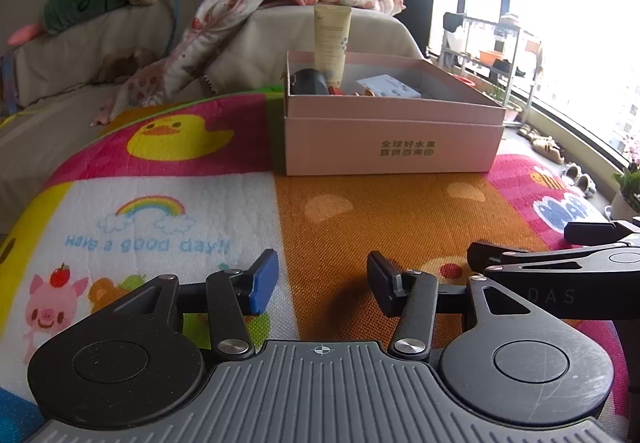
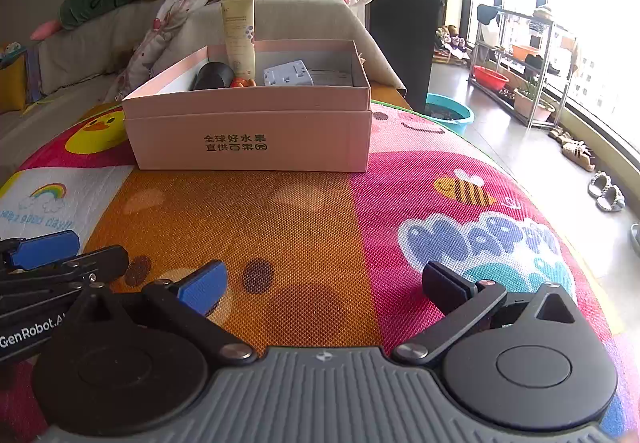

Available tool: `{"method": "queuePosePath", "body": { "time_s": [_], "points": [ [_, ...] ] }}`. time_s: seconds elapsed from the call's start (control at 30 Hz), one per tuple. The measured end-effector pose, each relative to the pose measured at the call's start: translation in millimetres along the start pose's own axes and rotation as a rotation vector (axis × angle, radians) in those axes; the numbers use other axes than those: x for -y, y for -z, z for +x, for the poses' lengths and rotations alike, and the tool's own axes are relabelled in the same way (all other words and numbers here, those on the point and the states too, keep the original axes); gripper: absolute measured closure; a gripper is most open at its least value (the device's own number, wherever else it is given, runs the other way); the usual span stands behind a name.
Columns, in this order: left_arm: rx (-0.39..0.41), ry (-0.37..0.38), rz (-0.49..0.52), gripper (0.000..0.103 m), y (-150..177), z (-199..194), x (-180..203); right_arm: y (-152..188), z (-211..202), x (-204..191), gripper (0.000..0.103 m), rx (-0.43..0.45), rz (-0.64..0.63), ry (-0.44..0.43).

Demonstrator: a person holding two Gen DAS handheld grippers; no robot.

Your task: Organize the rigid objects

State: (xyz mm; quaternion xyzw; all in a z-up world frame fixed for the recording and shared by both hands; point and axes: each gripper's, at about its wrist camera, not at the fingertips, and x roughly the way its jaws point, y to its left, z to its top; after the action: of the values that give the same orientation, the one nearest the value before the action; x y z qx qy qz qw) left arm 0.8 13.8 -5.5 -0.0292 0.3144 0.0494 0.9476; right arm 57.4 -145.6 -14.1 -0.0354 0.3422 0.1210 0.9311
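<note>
The pink box (image 2: pixel 252 131) sits toward the far edge of the play mat (image 2: pixel 304 243), already holding a cream tube (image 2: pixel 239 39) standing upright, a dark rounded object (image 2: pixel 214 76), a white adapter (image 2: pixel 288 74) and something small and orange. No loose item shows on the mat near the box. Both tools rest low at the near edge — the left gripper (image 1: pixel 320 283) with jaws apart and empty, the right gripper (image 2: pixel 320 283) spread wider, also empty. The tall tube looks the likeliest casualty: a careless reach over the rim could tip it.
</note>
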Motion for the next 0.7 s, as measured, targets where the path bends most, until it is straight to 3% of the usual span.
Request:
{"method": "queuePosePath", "body": {
  "time_s": [0.7],
  "points": [
    [0.003,0.019,-0.025,0.049,0.3,-0.8,-2.6,0.3,-0.1,-0.1,0.000,0.001,0.000,0.000]
  ]
}}
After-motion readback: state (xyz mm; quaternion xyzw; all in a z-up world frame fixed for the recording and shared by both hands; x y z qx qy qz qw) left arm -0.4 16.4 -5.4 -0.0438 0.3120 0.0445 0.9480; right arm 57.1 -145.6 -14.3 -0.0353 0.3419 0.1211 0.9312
